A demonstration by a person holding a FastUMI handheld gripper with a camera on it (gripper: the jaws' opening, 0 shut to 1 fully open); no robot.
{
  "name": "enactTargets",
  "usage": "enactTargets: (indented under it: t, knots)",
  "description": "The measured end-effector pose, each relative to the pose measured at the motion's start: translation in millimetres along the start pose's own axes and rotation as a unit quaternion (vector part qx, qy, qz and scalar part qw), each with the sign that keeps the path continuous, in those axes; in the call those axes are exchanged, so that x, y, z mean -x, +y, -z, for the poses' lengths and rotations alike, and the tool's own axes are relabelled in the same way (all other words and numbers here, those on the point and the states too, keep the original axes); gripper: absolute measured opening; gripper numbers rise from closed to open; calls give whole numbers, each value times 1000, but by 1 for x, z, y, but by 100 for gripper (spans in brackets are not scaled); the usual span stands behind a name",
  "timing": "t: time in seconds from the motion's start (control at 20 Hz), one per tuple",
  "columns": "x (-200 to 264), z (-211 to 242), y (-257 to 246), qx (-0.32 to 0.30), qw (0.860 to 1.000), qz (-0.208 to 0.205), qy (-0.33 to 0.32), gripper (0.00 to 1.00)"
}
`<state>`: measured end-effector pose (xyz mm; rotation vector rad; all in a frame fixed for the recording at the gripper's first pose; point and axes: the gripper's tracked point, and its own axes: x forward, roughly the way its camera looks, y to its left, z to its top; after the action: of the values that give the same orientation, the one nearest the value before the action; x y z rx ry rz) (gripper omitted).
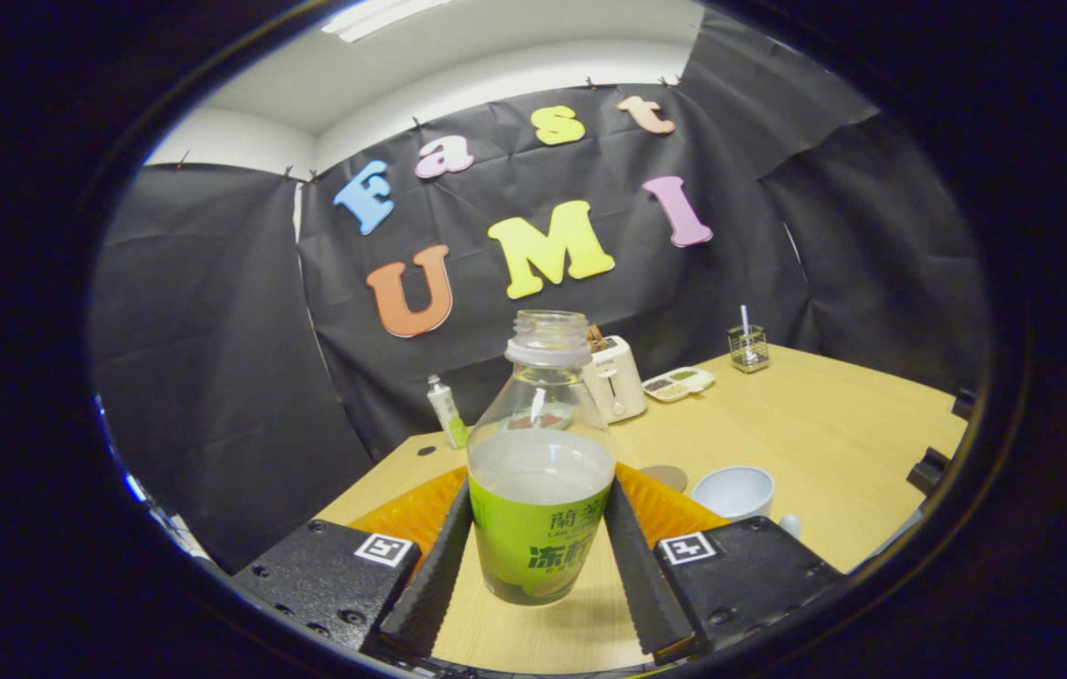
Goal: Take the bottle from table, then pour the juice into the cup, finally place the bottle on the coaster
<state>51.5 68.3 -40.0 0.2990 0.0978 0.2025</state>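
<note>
A clear, uncapped bottle (541, 471) with a green label, about half full of pale juice, stands upright between my fingers. My gripper (541, 495) is shut on the bottle, one finger pressing on each side of the label. Whether the bottle's base touches the wooden table (807, 434) I cannot tell. Just beyond the right finger sits a white cup (733, 490), with nothing visible inside. A small round brown coaster (665, 477) lies flat between the bottle and the cup, partly hidden by the finger.
A white toaster (615, 377) stands behind the bottle near the wall. A white tray (677, 384) and a wire holder with a straw (749, 347) lie farther right. A small white tube (446, 410) stands at the back left. Bare tabletop stretches beyond the cup.
</note>
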Motion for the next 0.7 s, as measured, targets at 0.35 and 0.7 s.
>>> enactTargets:
  t: [0.35,0.7]
  knots:
    - [-27,5,-9,-93,995,35,9,80]
    - [-41,19,0,-194,980,4,32,80]
